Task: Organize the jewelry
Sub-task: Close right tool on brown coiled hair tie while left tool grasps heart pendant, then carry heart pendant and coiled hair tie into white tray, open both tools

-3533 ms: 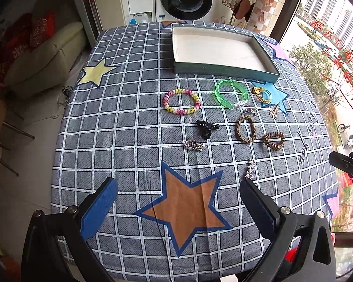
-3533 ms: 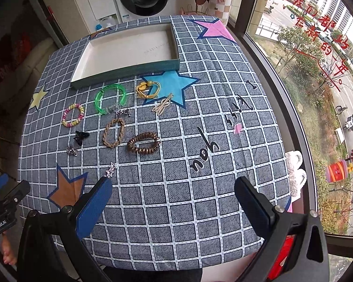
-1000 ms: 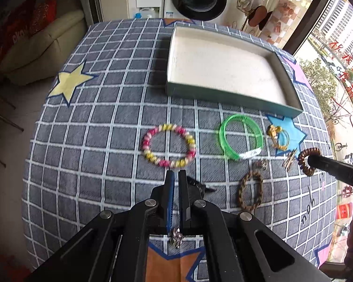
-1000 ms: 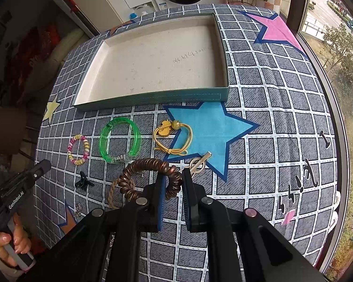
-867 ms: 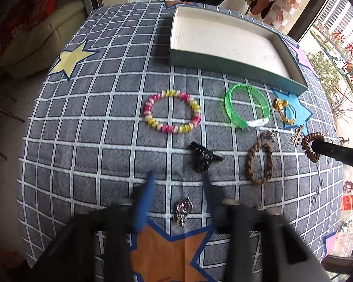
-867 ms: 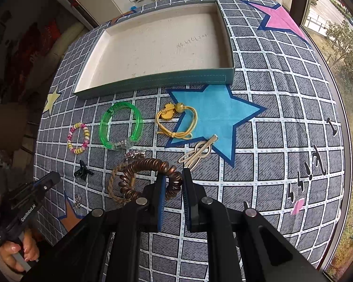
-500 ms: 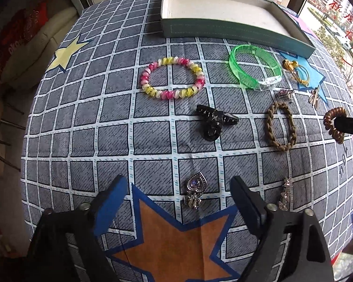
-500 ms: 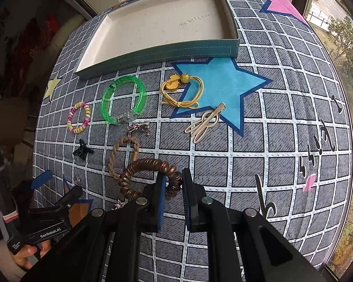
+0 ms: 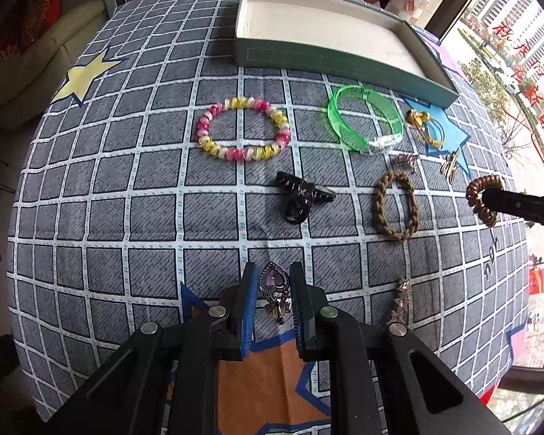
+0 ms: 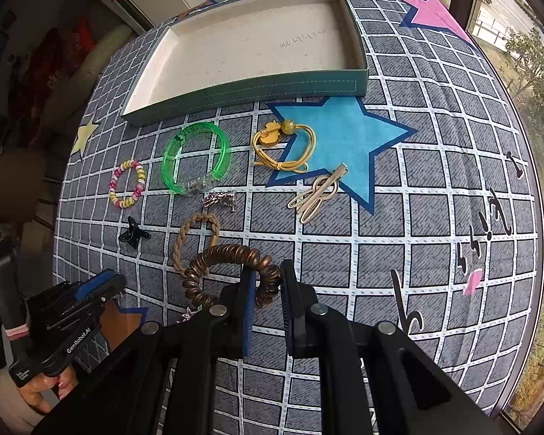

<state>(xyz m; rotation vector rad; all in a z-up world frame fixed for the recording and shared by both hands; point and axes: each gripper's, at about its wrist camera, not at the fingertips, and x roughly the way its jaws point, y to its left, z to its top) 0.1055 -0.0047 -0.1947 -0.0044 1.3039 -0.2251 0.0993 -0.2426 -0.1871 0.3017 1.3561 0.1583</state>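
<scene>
The left claw (image 9: 272,290) has dropped from its wide spread of half a second ago onto the purple heart pendant (image 9: 274,282), which lies between its blue pads at the edge of the orange star; the jaws are closing on it, and the pads look to be just meeting its sides, though whether they press yet I cannot tell. This reads as the pick of a second piece, the first try a second ago having shut beside the pendant rather than on it. The right claw (image 10: 265,286) is unchanged, pinching the brown spiral hair tie (image 10: 223,272) and holding it clear of the table (image 9: 90,199). Just right of the left claw lies a small silver star charm (image 9: 402,301). Ahead of it sit the black hair claw clip (image 9: 301,197) and, to the right, the tan braided hair tie (image 9: 395,204). Further ahead come the pink and yellow spiral hair tie (image 9: 243,128), the green bangle (image 9: 362,123), a small silver clip (image 10: 221,197), the yellow cord tie (image 10: 283,145) and the beige hair clip (image 10: 317,190). Farthest off stands the green tray (image 9: 330,59), with nothing in it, so sorting has barely begun: both claws likely need to carry their pieces forward and let go over the tray. The pendant is small and flat, so the grip may slip.
</scene>
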